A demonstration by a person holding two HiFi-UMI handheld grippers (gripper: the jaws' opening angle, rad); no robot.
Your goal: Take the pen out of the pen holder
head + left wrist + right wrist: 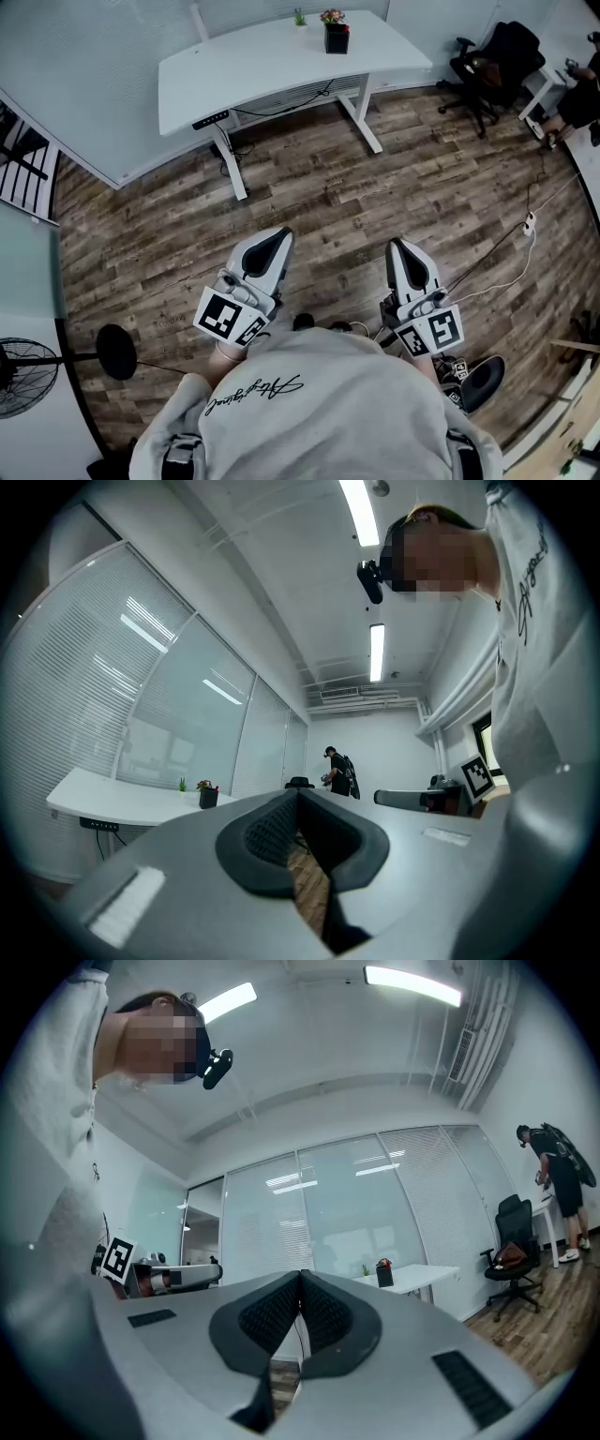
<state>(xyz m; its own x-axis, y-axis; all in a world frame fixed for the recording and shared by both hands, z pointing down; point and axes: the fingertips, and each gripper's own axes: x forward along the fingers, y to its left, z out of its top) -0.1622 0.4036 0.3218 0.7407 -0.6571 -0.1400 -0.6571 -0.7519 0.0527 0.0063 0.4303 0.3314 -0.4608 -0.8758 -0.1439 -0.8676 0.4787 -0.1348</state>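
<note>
In the head view, both hands are held close to the torso, with the left gripper [282, 234] and right gripper [396, 245] side by side and aimed toward the desk [253, 70]. The holder [337, 38] stands at the desk's far edge, well apart from both, with floor [375, 202] between. In the left gripper view, the jaws are pressed together and empty, and the holder sits ahead to the left. In the right gripper view, the jaws are likewise together and empty, and the holder sits just right of the tips. A chair [511, 1252] stands farther right.
</note>
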